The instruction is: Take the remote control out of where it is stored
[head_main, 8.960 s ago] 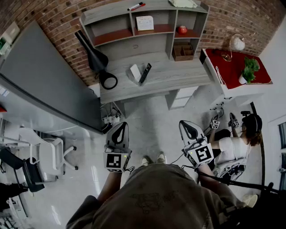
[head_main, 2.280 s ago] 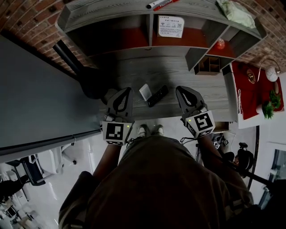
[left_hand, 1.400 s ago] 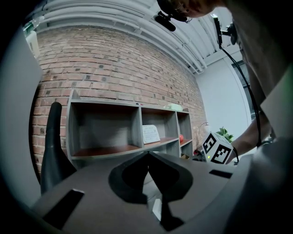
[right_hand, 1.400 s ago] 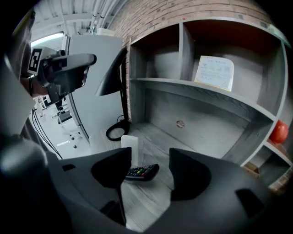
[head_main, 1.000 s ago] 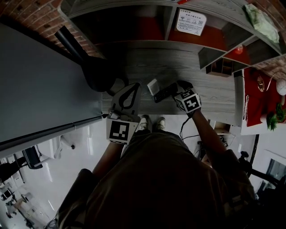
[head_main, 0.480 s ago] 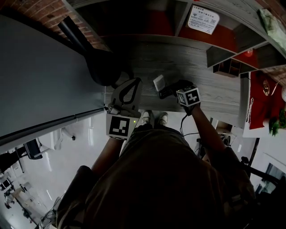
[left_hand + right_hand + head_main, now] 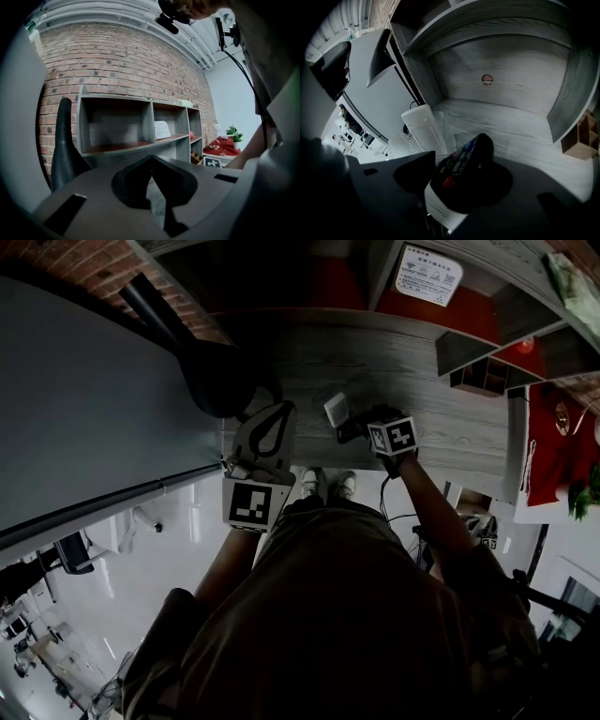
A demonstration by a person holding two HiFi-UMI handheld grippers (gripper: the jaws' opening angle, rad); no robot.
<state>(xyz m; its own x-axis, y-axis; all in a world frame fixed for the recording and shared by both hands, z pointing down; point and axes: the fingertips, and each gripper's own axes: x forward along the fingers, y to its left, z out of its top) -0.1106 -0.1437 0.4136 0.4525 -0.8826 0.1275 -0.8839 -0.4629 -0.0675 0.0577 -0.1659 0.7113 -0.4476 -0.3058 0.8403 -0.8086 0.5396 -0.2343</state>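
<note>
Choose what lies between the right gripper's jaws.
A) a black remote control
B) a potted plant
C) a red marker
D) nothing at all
A: the right gripper view shows the black remote control, with its coloured buttons, lying on the grey desk between the jaws of the right gripper.
</note>
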